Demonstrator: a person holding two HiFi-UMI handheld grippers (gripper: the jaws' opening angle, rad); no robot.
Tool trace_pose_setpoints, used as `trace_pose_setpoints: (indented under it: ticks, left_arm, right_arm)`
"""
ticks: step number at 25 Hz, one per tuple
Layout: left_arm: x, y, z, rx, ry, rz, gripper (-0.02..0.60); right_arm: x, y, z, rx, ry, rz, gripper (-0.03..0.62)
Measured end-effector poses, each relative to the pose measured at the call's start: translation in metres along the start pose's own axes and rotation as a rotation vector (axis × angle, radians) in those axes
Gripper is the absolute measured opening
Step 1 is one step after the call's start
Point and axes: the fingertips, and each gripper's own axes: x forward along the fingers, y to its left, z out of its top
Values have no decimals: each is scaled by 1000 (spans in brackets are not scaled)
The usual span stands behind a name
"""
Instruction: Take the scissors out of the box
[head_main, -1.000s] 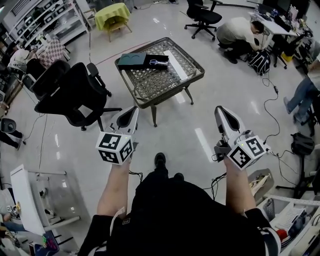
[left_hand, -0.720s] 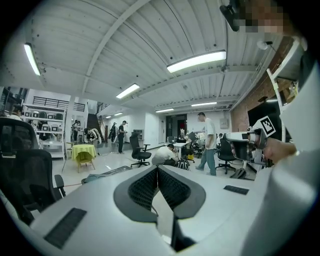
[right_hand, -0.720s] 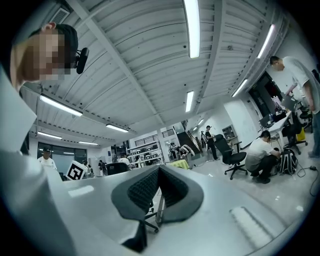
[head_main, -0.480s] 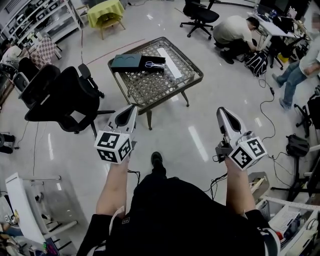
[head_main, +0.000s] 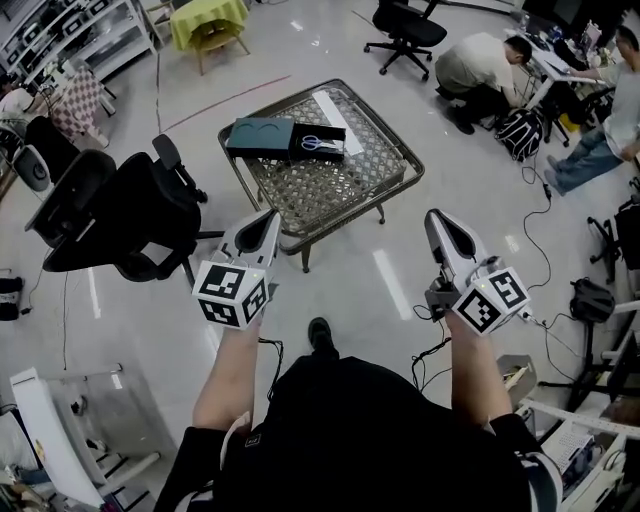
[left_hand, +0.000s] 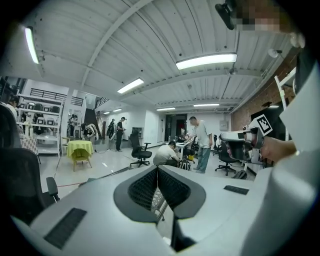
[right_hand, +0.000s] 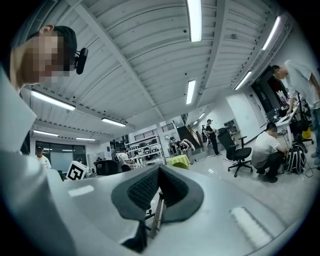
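In the head view a low wicker table (head_main: 330, 180) stands ahead of me on the floor. On its far left part lies an open black box (head_main: 318, 143) with blue-handled scissors (head_main: 321, 143) inside, and its dark teal lid (head_main: 259, 135) lies beside it. My left gripper (head_main: 268, 222) and right gripper (head_main: 436, 222) are both held up in front of me, short of the table, jaws shut with nothing between them. In the left gripper view (left_hand: 158, 172) and the right gripper view (right_hand: 159, 175) the pads meet.
A black office chair (head_main: 130, 215) stands left of the table. A white strip (head_main: 340, 108) lies on the table's far side. People sit and stand at desks (head_main: 480, 65) at the back right; cables run over the floor (head_main: 545, 200) on the right. A yellow-covered stool (head_main: 207, 22) stands far back.
I have stepped a little closer to the table, so it sits lower and nearer in the head view. Both grippers stay held up and shut.
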Motion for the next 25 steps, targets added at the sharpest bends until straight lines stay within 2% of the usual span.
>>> trace_pose_setpoints:
  ticks: [5,12,19,25]
  left_arm:
    - [15,35,1,-12,-1,-9,9]
    - [24,71,1,-23,-3,-12,9]
    - [39,76,0,-31,3,-31,9]
    - [58,83,-1,-27,11,-25,9]
  right_arm:
    - [43,6,-4,-8,20,8,11]
    - [73,9,-5,-4,11,1,11]
    - [78,-6,-2,8,8,-27,11]
    - [96,-26,-8,26,11,-10,11]
